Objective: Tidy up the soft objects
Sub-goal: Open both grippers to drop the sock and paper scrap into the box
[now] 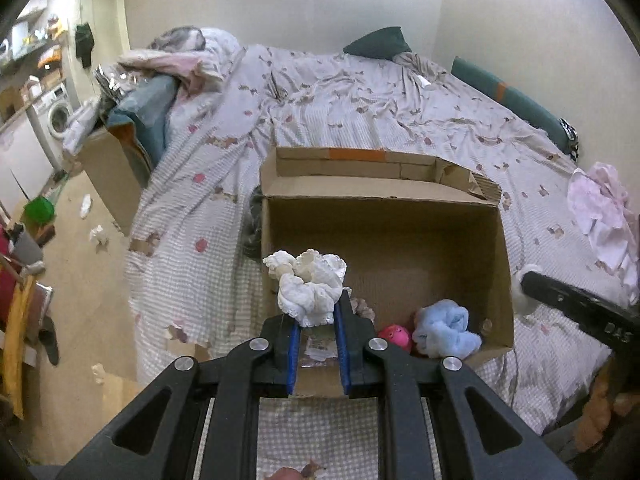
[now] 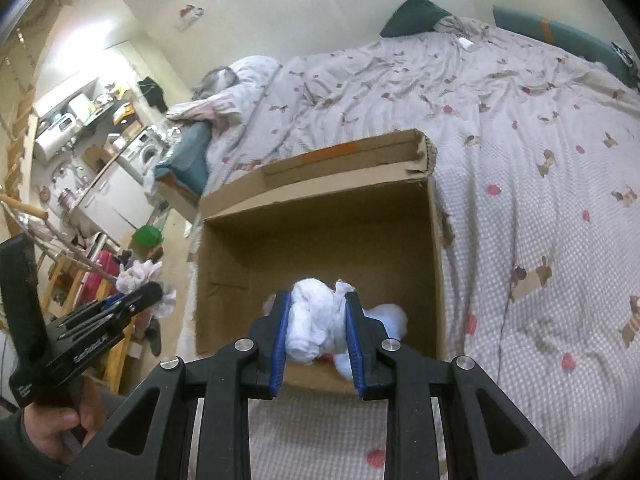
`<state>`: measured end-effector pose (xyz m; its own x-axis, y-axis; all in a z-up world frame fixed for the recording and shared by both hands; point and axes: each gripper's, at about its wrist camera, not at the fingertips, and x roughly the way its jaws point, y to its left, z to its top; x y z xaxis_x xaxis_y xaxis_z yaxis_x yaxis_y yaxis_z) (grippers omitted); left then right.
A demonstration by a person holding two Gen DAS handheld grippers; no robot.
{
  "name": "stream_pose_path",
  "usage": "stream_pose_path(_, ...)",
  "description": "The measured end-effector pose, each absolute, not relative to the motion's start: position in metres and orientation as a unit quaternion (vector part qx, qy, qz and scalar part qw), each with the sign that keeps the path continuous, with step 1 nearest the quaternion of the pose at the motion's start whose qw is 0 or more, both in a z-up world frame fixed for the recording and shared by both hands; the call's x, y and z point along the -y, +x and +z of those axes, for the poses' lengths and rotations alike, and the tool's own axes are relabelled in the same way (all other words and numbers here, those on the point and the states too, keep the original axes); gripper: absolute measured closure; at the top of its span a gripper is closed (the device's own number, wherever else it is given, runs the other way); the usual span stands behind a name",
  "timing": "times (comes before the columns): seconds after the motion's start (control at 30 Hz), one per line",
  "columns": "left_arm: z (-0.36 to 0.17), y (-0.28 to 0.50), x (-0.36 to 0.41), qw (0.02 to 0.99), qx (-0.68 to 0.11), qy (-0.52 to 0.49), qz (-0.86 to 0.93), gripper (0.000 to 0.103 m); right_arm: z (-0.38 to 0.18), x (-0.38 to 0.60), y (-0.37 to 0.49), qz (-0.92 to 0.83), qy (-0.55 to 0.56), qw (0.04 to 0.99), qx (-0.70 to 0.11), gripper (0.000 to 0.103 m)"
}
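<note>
Bedroom, bed (image 1: 360,96) with dog-print cover. Open cardboard box (image 1: 384,240) on bed, near edge.

Left gripper (image 1: 316,312) clamped narrow on frilly white cloth bundle (image 1: 310,284), held above box's near-left corner. Right gripper (image 2: 318,320) pinched on white cloth wad (image 2: 316,320), above box's near wall. Blue plush (image 1: 446,328) and pink ball (image 1: 396,338) already inside.

Risks: left bundle overhangs box's left wall; early release likely drops it outside. Loose frills may snag blue pads.

Room: box interior mostly free; back flap (image 1: 352,162) upright; grippers close together.
</note>
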<state>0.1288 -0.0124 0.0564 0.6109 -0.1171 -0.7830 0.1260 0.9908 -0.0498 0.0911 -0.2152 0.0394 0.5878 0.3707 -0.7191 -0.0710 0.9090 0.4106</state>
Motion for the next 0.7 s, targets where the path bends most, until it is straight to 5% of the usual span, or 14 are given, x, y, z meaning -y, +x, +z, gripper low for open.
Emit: stream_pose_path(0.7, -0.026, 0.162, 0.03, 0.877, -0.474, 0.022, -0.082, 0.089, -0.041, 0.2, 0.128, 0.113, 0.159, 0.835, -0.514, 0.075)
